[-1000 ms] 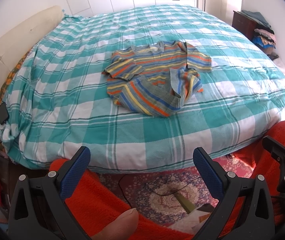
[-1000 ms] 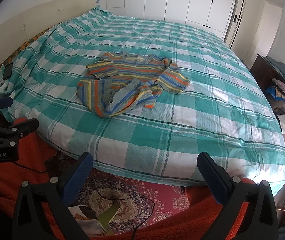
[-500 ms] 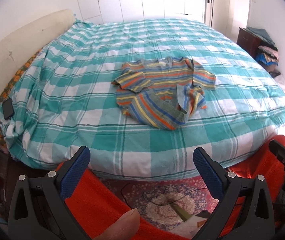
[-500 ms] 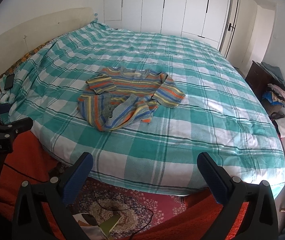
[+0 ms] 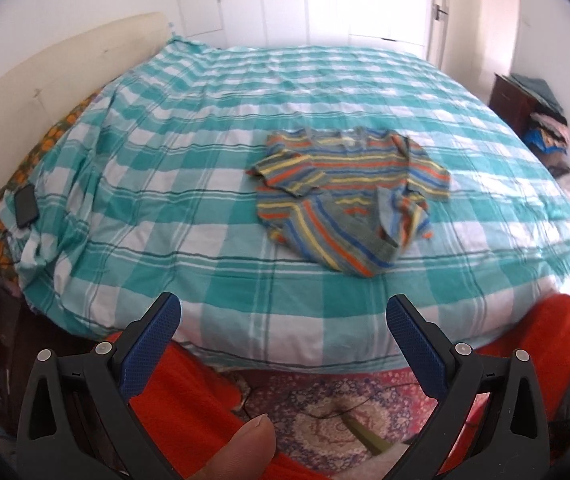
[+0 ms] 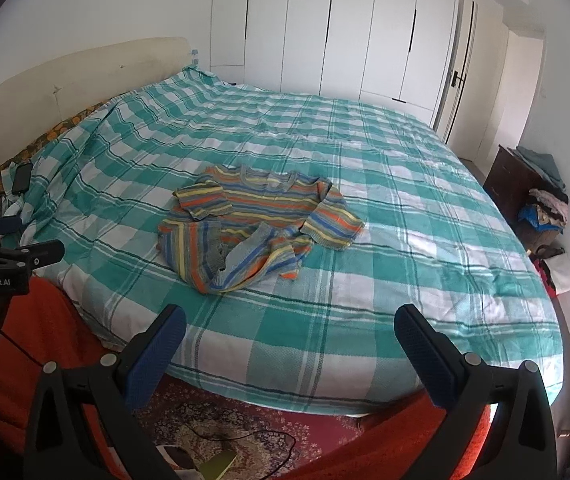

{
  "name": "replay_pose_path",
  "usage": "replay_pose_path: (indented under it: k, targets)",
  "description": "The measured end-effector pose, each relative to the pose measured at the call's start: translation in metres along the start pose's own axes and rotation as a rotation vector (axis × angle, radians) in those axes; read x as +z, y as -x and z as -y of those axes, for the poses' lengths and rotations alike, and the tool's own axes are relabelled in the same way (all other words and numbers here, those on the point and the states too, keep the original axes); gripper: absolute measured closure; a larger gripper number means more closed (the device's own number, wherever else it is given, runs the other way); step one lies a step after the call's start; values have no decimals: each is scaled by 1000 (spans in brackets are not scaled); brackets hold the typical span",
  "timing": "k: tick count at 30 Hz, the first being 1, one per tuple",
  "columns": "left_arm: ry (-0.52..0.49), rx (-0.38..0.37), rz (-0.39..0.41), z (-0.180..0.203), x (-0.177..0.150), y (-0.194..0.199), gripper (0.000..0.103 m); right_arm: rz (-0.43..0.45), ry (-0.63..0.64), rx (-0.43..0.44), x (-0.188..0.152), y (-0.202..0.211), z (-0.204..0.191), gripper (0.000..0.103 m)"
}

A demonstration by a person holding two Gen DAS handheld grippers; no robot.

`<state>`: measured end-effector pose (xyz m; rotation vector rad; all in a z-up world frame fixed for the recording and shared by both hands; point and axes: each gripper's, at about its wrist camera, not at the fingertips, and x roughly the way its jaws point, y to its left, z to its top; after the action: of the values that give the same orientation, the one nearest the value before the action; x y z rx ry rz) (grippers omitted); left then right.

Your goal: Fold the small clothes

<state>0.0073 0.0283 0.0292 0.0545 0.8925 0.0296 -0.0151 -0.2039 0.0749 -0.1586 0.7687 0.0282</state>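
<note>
- My left gripper [image 5: 283,312] hangs w/ jaws spread wide and nothing between the blue pads [image 5: 153,344]; it sits off the near edge of the bed, well short of the garment.
- My right gripper [image 6: 289,326] likewise: jaws released, nothing held, over the bed's near edge. In its view the left gripper's black body [image 6: 3,266] shows at far left, also off the mattress.
- The striped knit T-shirt [image 6: 261,226] lies mid-bed on the teal-and-white checked bedspread [image 6: 425,240], neckline toward the wardrobe, both short sleeves out to the sides. Its lower hem is bunched and partly turned over on itself; upper body lies fairly flat.
- Same shirt in left-wrist view [image 5: 345,196], slightly blurred, rumpled hem nearest me.
- A dark phone [image 5: 26,205] rests on the bedspread's left side near the cream headboard [image 6: 65,92].
- White wardrobe doors [image 6: 345,32] line the far wall; a dark wooden cabinet [image 6: 513,184] w/ piled clothes [image 6: 543,208] stands at right.
- Patterned rug [image 5: 337,412] and orange fabric [image 5: 189,404] show below the grippers; a thumb tip [image 5: 241,456] pokes in at the left view's bottom.
</note>
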Motion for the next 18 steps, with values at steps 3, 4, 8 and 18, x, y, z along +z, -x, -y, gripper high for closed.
replay_pose_path:
  k: [3,4,8,18]
  targets:
    - [61,2,-17,-11,3,-19,0,12,13,19,16,-9,-1,0]
    - [72,-1,-37,-10,6,-31,0,12,18,28,21,-16,-1,0]
    - [41,-27,-97,6,31,-73,0,-14,37,44,44,-66,4,0]
    - [50,-60,-58,10,103,-28,0,-11,-6,55,102,-60,30,0]
